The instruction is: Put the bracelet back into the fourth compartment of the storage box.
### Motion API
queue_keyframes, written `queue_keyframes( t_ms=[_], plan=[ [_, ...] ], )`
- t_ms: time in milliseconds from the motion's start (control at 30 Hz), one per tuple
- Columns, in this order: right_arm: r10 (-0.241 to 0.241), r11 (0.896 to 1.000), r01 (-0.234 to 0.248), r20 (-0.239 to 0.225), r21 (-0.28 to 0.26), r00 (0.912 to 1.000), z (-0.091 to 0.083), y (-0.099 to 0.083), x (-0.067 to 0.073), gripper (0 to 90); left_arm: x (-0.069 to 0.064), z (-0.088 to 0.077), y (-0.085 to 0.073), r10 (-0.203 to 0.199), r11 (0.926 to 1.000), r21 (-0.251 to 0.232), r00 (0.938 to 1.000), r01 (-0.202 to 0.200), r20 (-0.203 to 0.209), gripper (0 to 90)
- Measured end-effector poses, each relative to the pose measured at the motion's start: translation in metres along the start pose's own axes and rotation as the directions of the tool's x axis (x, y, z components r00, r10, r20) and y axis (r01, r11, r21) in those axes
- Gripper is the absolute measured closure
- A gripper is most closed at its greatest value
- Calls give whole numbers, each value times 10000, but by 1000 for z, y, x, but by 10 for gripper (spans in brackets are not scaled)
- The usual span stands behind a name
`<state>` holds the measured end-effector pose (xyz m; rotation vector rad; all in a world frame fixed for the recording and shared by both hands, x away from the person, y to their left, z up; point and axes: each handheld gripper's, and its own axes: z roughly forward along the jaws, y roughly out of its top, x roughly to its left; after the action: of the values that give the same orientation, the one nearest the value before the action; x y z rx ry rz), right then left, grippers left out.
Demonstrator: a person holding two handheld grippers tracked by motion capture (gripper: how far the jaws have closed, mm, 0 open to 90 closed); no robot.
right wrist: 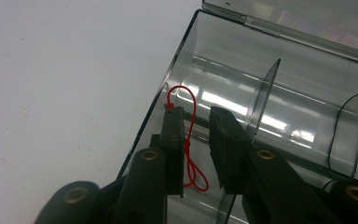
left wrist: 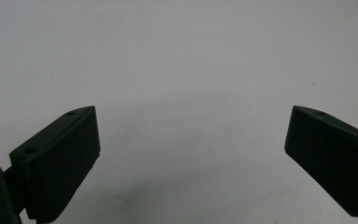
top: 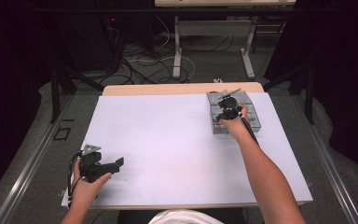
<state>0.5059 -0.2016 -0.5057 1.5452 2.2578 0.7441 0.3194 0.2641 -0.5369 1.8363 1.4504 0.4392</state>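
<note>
Thin red looped cord (right wrist: 189, 140) lies in glossy, clear-plastic divided box (right wrist: 242, 65).

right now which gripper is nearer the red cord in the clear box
Right. The right gripper reaches into the clear box, its jaws slightly apart with the red cord between them. The left gripper rests open at the table's near left corner, far from the box.

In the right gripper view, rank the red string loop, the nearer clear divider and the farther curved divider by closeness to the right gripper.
1. red string loop, between the right gripper jaws, in the clear box.
2. nearer clear divider, just right of the jaws.
3. curved divider, far right.
</note>
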Motion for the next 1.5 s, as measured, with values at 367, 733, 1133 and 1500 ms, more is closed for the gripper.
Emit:
queue_keyframes(
  t_ms=[367, 733, 1133, 1500],
  plan=[
    [294, 9988, -304, -269, -378, 9992, -9, 0, -3, 551, 0, 0, 0, -70, 10000, -33, 10000, 70, -25, 33],
    [163, 9966, -222, -742, -792, 9971, -18, 0, 10, 449, 0, 0, 0, -33, 10000, -5, 10000, 33, -12, 32],
    [-393, 9941, 289, -977, -1049, 9944, -32, -3, 27, 392, -1, 2, 0, 11, 10000, -16, 10000, -11, 13, 33],
    [-426, 9947, 292, -1360, -987, 9898, -46, -10, 39, 297, -2, 1, 1, 17, 10000, 33, 10000, -17, 84, 33]
  ],
)
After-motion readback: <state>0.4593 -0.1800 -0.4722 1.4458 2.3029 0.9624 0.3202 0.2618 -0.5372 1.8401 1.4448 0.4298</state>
